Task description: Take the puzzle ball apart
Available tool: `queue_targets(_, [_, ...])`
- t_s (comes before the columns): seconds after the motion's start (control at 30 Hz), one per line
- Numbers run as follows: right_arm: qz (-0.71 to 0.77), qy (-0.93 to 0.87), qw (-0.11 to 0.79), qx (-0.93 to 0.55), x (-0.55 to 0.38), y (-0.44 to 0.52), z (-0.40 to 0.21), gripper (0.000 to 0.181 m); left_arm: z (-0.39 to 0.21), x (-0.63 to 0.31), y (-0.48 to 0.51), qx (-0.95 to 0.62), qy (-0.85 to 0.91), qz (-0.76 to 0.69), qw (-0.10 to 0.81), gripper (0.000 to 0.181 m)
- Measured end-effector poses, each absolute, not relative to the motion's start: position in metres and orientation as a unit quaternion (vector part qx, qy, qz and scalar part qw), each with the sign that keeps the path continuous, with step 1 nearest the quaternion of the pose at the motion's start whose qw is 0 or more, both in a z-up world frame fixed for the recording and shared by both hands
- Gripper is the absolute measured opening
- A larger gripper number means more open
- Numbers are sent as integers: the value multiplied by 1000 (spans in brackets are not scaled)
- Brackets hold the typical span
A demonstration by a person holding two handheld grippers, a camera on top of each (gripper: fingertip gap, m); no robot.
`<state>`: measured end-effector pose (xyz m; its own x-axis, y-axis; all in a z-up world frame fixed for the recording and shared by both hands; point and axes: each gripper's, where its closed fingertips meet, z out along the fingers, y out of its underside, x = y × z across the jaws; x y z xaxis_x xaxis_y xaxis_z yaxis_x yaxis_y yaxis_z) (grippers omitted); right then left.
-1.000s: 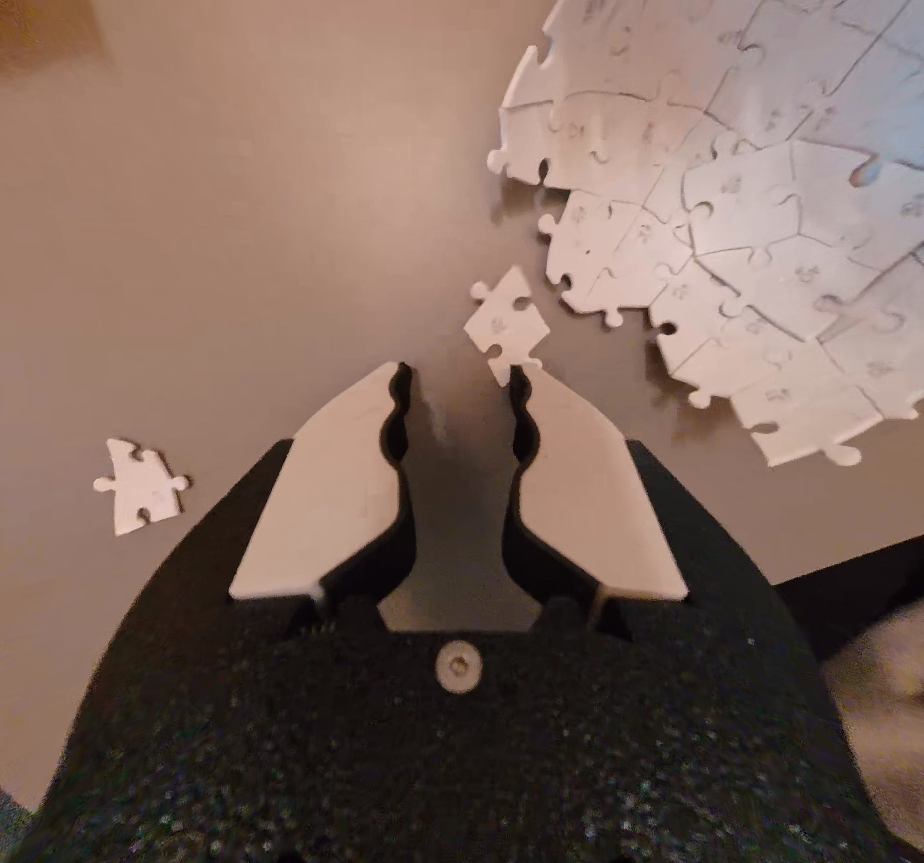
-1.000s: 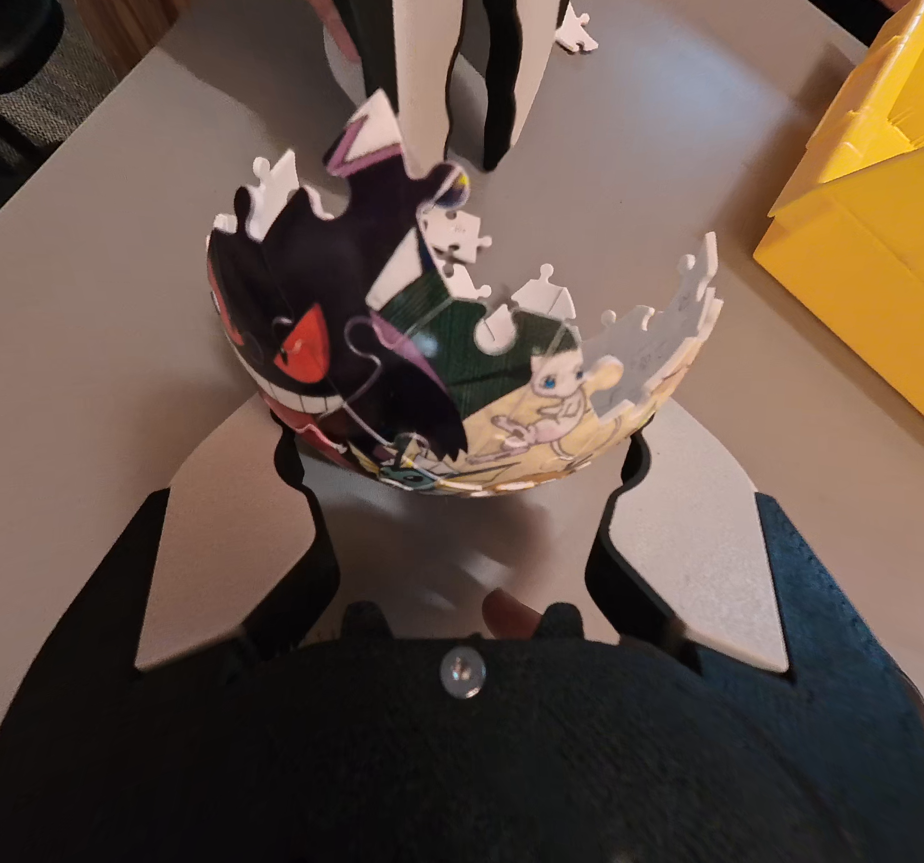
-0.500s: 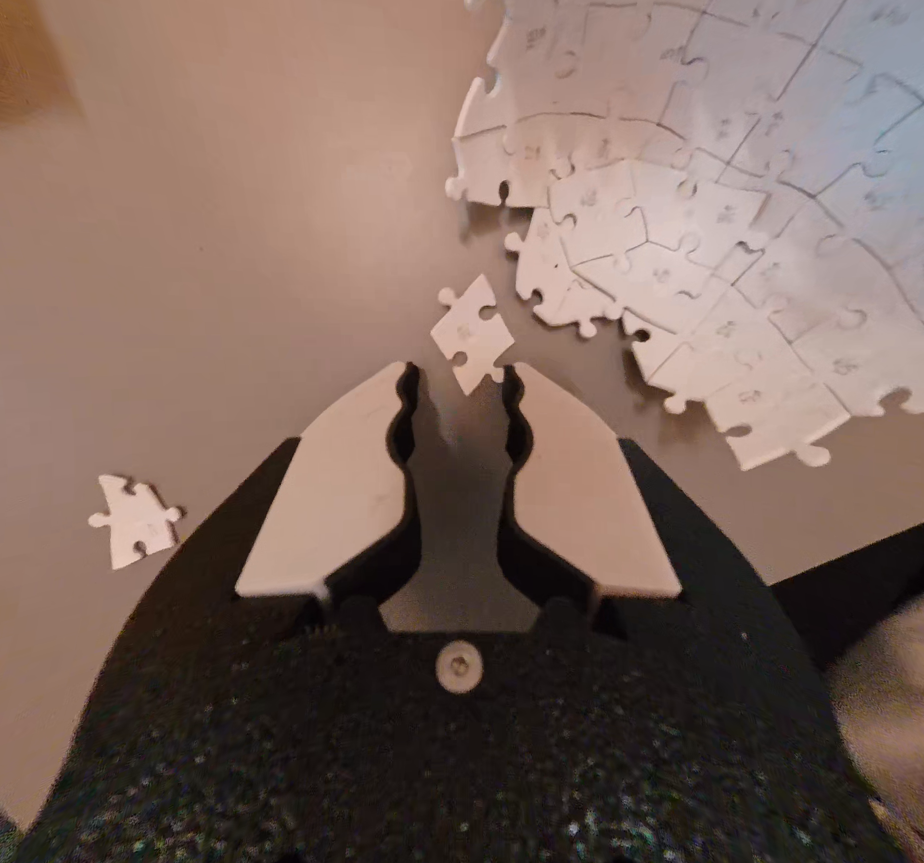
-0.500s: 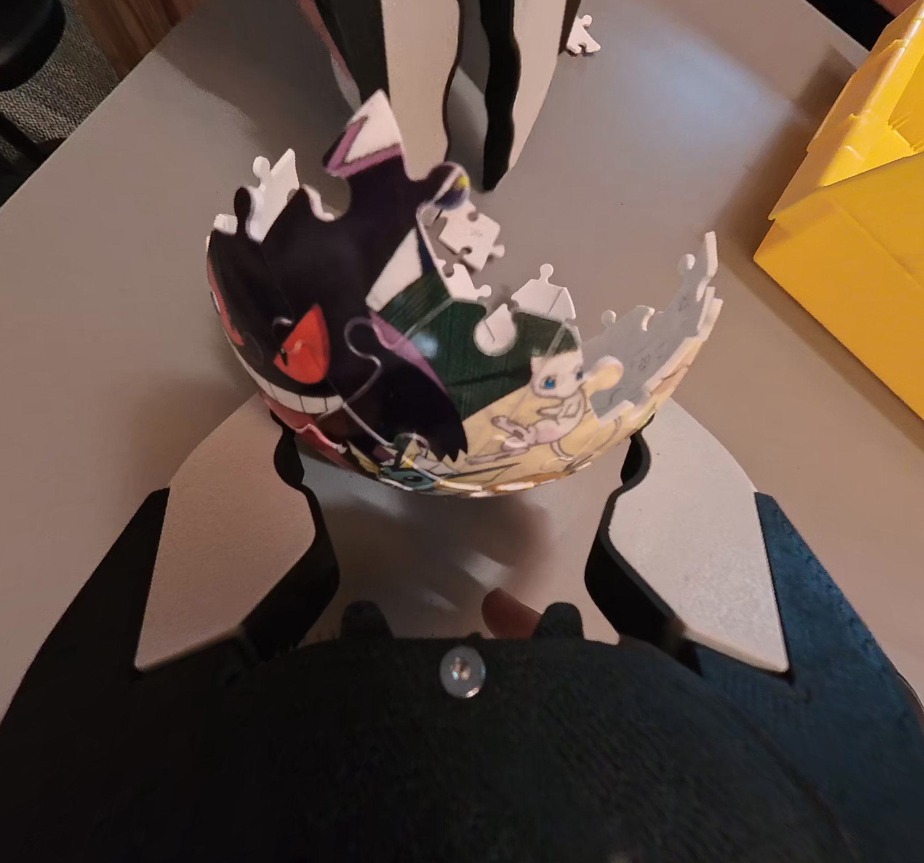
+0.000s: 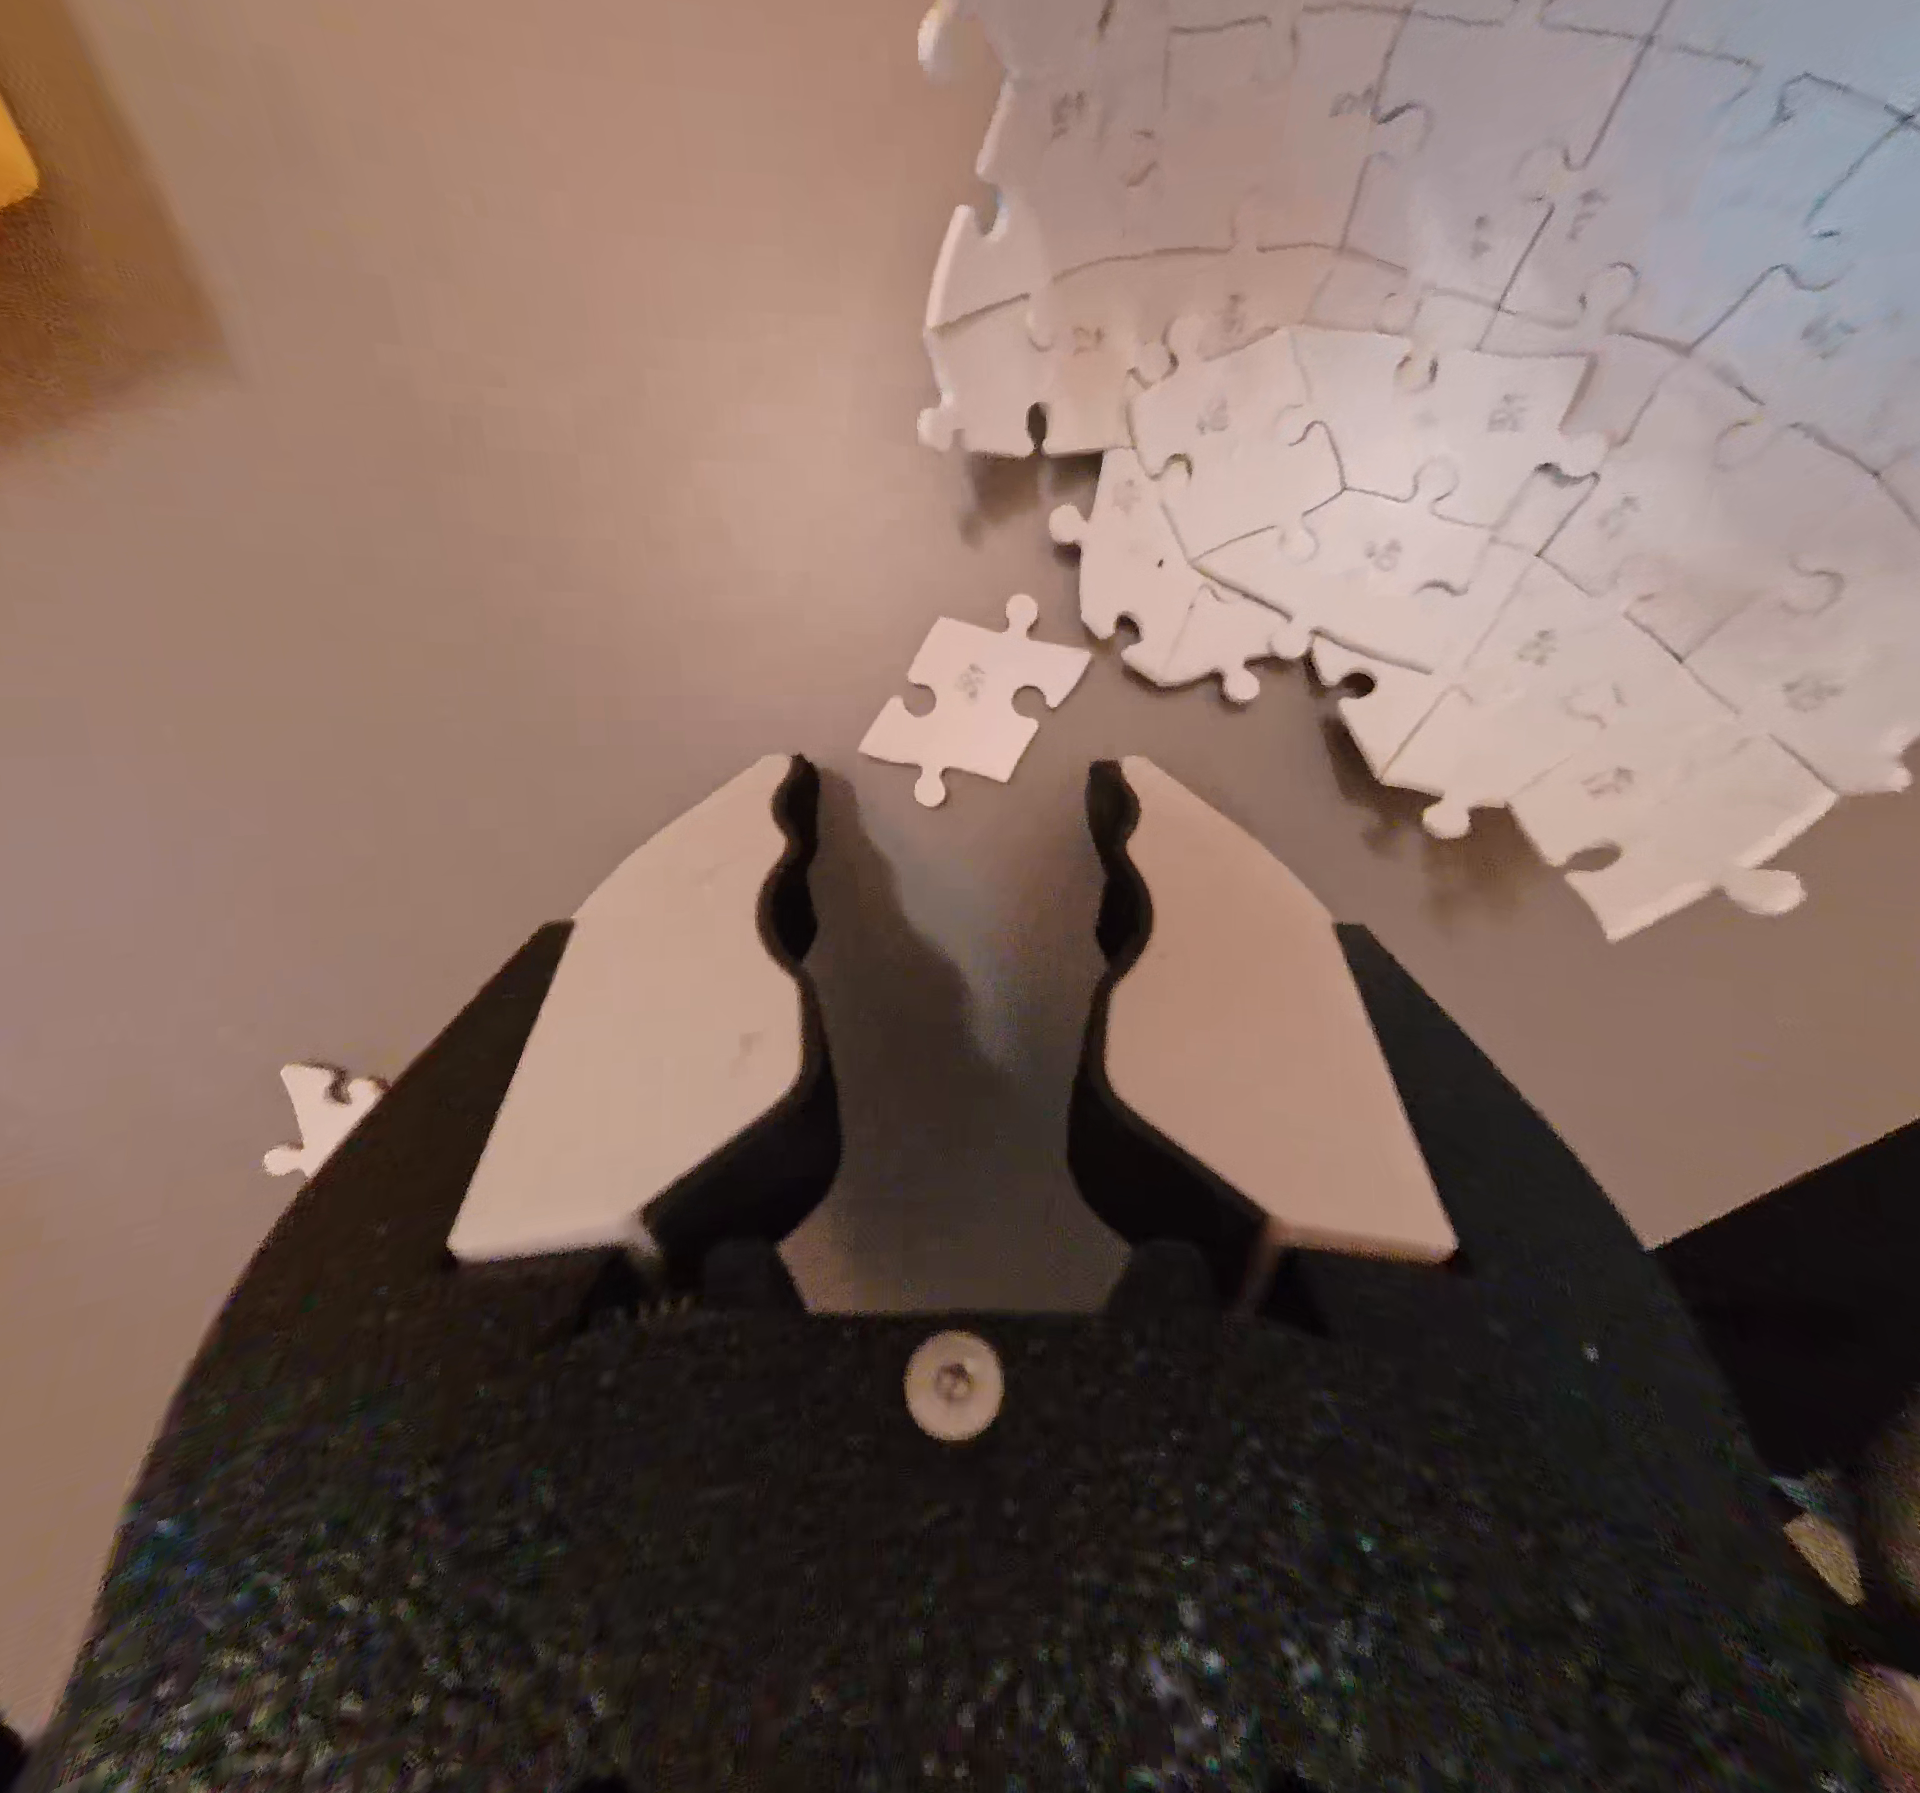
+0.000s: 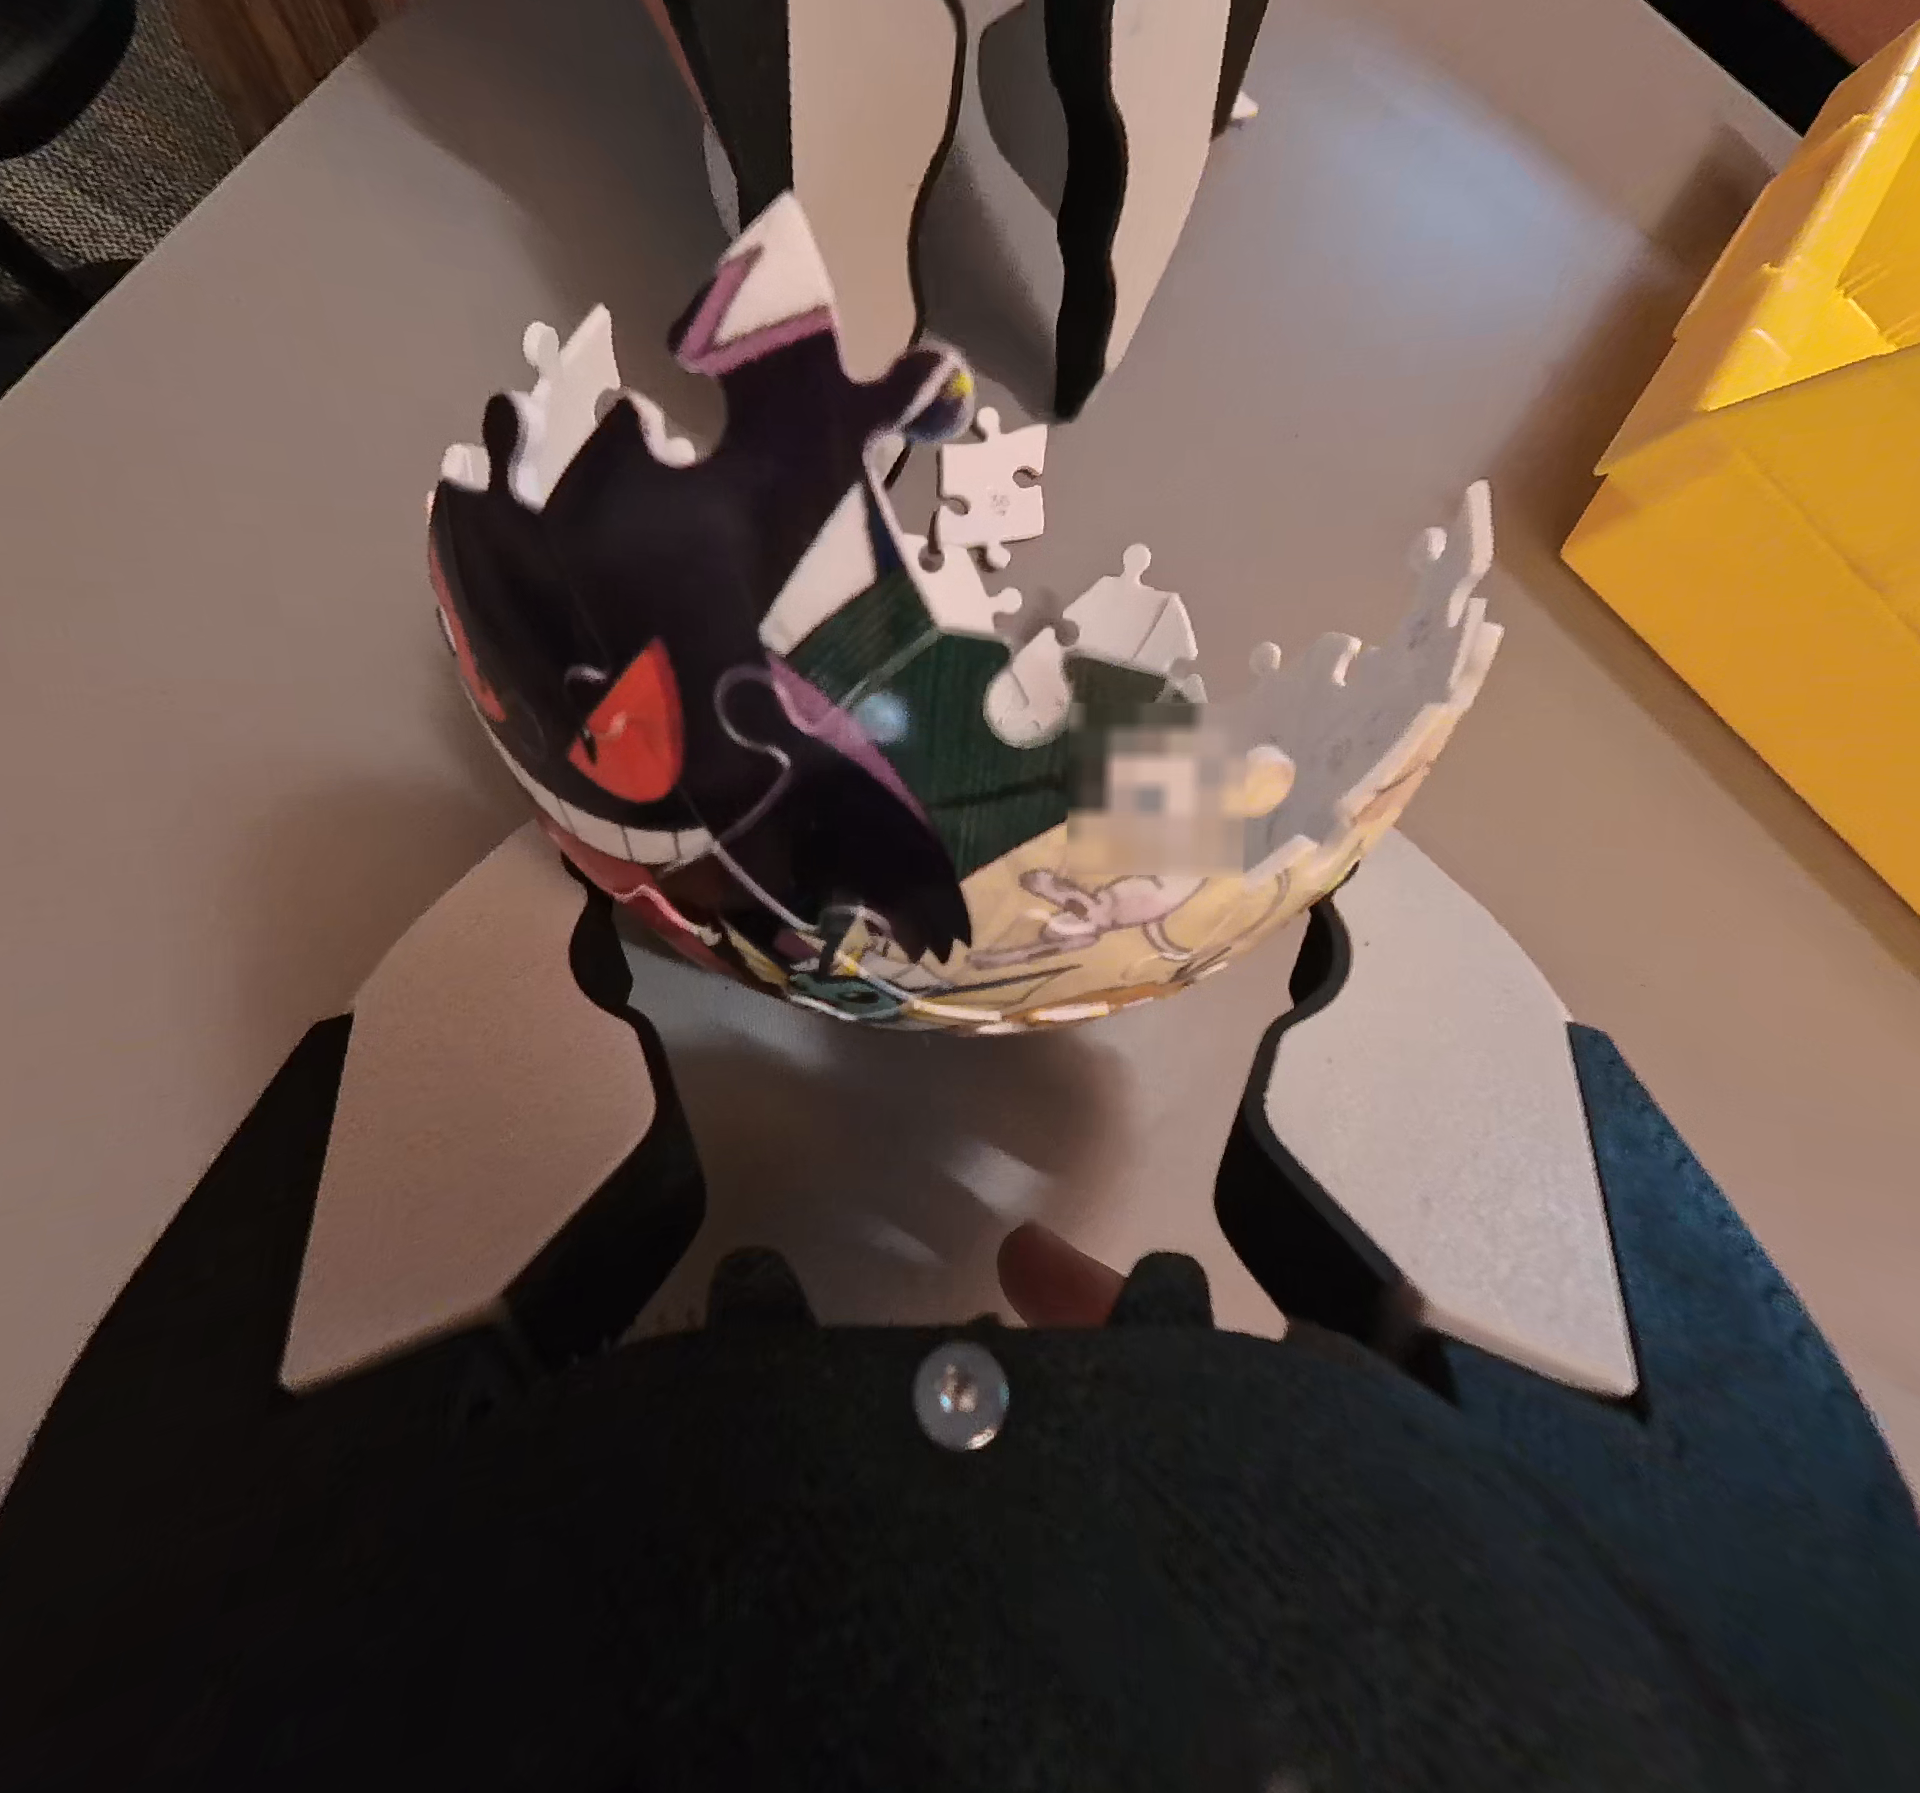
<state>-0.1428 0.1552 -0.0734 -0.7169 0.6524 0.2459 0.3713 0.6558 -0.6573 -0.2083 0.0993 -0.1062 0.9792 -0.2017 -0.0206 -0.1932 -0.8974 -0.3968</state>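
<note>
The puzzle ball [image 6: 727, 704] is a half-open shell with a dark printed figure outside and a white inside [image 5: 1455, 372]. My right gripper [image 6: 956, 922] is spread wide, with its fingertips [image 6: 597, 922] pressed on the shell's lower sides, holding it tilted. My left gripper [image 5: 951, 782] is open and empty, just beyond the shell's far rim; it also shows at the top of the right wrist view [image 6: 977, 382]. A loose white piece [image 5: 971, 699] lies flat on the table just ahead of the left fingertips, and also shows in the right wrist view [image 6: 992, 496].
A second loose piece [image 5: 317, 1115] lies on the grey table [image 5: 416, 496] at the left gripper's left side. A yellow box [image 6: 1766, 517] stands on the table right of the ball. The table's left edge [image 6: 187, 216] is close, with floor beyond it. The gap from one gripper's tips to the other's is roughly 11 cm.
The left jaws have opened wider. The loose piece, which was at the left fingertips, has dropped and now lies flat on the table. The right gripper and ball have not moved.
</note>
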Motion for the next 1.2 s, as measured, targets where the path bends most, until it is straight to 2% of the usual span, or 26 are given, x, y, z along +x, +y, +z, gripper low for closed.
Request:
queue_targets(0.17, [296,-879,239,-289,-143,155,-73,127,-107,-208,102,-967,106,-29,230,48])
queue_targets(0.27, [292,-880,240,-286,-142,155,-73,127,-106,-212,102,-966,103,-31,236,26])
queue_targets(0.3, [291,-881,240,-286,-142,155,-73,127,-106,-212,102,-966,102,-32,237,24])
queue_targets(0.43, [294,-880,239,-286,-142,155,-73,127,-106,-210,101,-964,118,-30,235,23])
queue_targets(0.57, [294,-882,237,-283,-141,156,-73,127,-103,-220,102,-952,178,19,248,52])
queue_targets(0.83, [292,-883,235,-283,-141,157,-74,127,-102,-212,117,-933,223,-69,273,56])
queue_targets(1.0, [293,-882,236,-285,-141,159,-73,127,-106,-203,124,-925,237,-79,286,45])
queue_targets(1.07, [293,-881,236,-285,-141,160,-74,127,-106,-202,125,-920,226,-83,308,44])
queue_targets(1.2, [291,-883,238,-283,-141,160,-74,127,-106,-196,123,-902,215,-92,363,29])
